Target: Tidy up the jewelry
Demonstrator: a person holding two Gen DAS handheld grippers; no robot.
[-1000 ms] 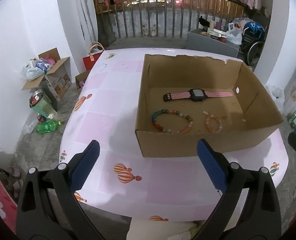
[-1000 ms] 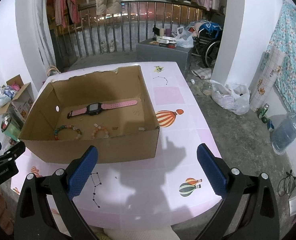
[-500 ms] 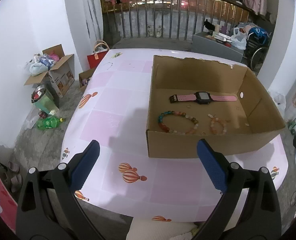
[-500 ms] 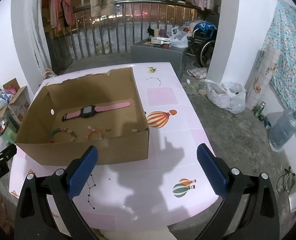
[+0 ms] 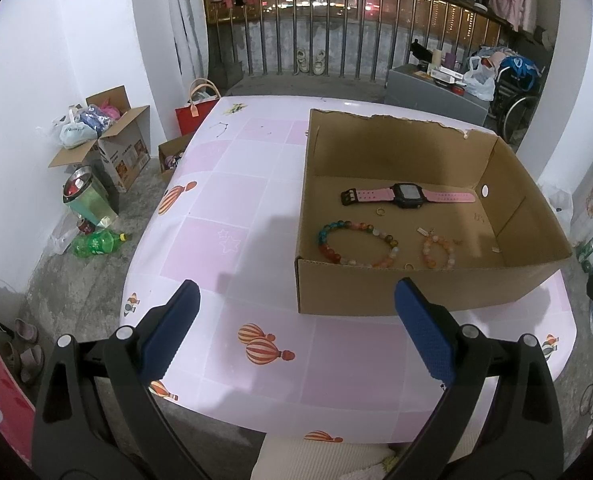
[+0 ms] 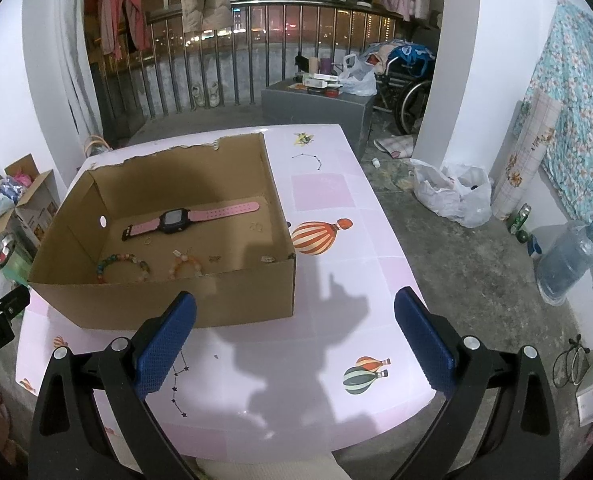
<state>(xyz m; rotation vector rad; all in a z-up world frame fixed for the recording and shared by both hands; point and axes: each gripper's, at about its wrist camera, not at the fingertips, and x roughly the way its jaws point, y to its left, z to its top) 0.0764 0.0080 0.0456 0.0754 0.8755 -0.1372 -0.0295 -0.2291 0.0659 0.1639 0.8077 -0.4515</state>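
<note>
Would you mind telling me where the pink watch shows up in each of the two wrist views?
Left wrist: pink watch right of centre, at the box's far side.
Right wrist: pink watch left of centre, likewise at the far side.
Shared landmark: the cardboard box that holds it.

Left gripper [image 5: 296, 332]: jaws spread wide, nothing between them, blue pads [image 5: 170, 334] at 7 and 5 o'clock of its own view, pointing toward 12. Right gripper [image 6: 295, 338]: same, jaws wide apart, holding nothing, pads [image 6: 424, 344] at 7 and 5 o'clock. Left gripper's black tip shows at 9 o'clock in the right wrist view.
</note>
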